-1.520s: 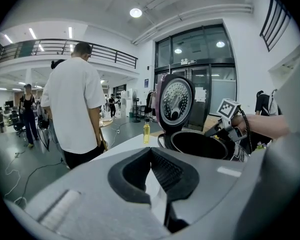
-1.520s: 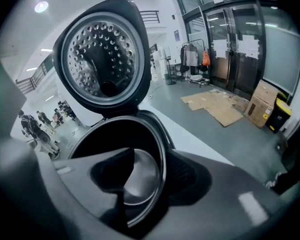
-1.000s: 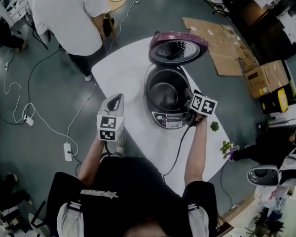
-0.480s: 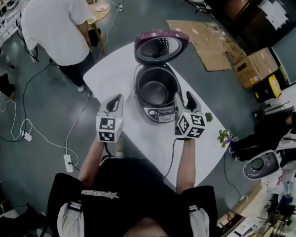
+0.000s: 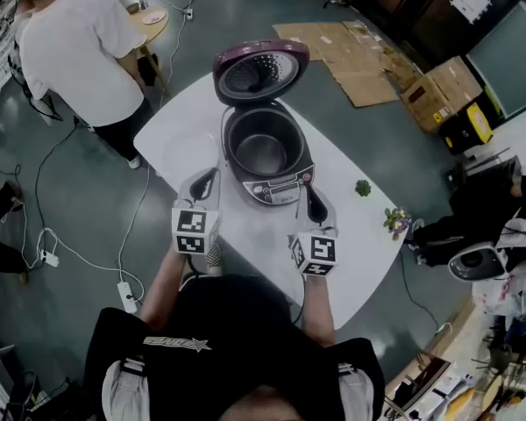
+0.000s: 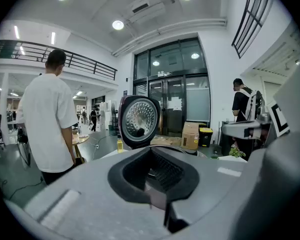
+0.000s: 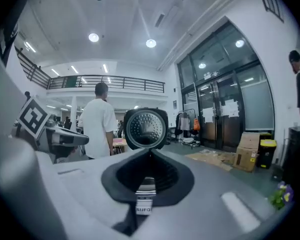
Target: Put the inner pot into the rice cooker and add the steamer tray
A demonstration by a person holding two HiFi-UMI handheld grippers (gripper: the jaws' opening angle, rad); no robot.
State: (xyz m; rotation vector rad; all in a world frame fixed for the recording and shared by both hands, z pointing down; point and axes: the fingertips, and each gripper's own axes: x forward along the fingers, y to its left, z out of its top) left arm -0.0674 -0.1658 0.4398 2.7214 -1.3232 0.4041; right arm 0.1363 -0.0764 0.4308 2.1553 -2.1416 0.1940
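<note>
On the white oval table [image 5: 359, 235] stands the grey rice cooker [image 5: 285, 189], its purple lid [image 5: 259, 70] swung open. The dark metal inner pot [image 5: 261, 152] appears seated in the cooker's well, so the first half looks done. No steamer tray sits in it yet. A faint pale round shape [image 5: 188, 150] left of the cooker may be that tray; I cannot tell. The left gripper [image 5: 205, 176] is pinched closed and empty. The right gripper [image 5: 314, 202] has just been closing its jaws, with nothing between them.
</note>
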